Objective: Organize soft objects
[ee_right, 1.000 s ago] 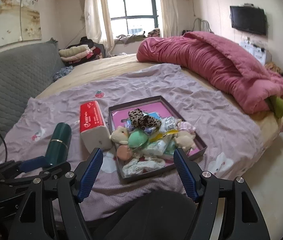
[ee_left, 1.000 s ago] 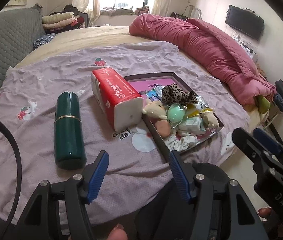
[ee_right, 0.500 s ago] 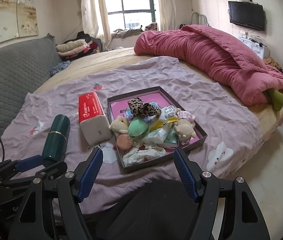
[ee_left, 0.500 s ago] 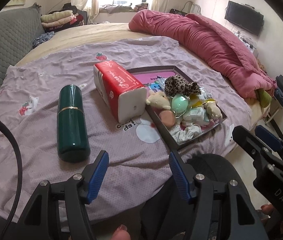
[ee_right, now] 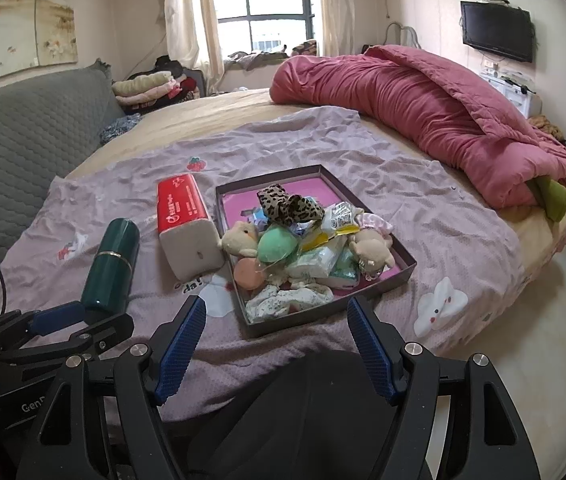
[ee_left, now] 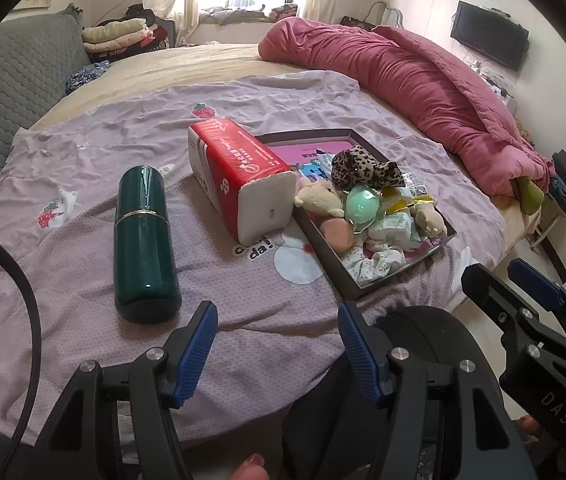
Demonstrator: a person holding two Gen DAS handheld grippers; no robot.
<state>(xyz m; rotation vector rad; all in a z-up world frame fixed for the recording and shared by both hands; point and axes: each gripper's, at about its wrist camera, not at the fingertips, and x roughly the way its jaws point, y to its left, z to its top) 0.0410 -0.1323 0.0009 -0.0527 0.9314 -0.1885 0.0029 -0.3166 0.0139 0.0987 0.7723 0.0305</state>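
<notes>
A dark shallow tray (ee_right: 375,288) (ee_left: 323,254) with a pink floor lies on the purple bedspread. It holds several soft things: a leopard-print scrunchie (ee_right: 289,206) (ee_left: 363,168), a mint-green ball (ee_right: 277,244) (ee_left: 361,205), small beige plush toys (ee_right: 371,250) (ee_left: 319,198), a peach puff (ee_right: 249,274) and tissue packs. A red tissue pack (ee_right: 185,220) (ee_left: 239,172) lies left of the tray. My left gripper (ee_left: 277,344) is open and empty, near the bed's front edge. My right gripper (ee_right: 277,344) is open and empty, in front of the tray.
A dark green flask (ee_left: 143,236) (ee_right: 111,268) lies on its side left of the tissue pack. A rolled pink duvet (ee_right: 423,116) fills the bed's far right. A grey headboard (ee_right: 23,132) stands at the left. The floor (ee_right: 543,320) is at the right.
Both grippers have risen and moved slightly forward over the bed edge, so the tray and flask show lower and closer. Both stayed open. Nothing on the bed moved.
</notes>
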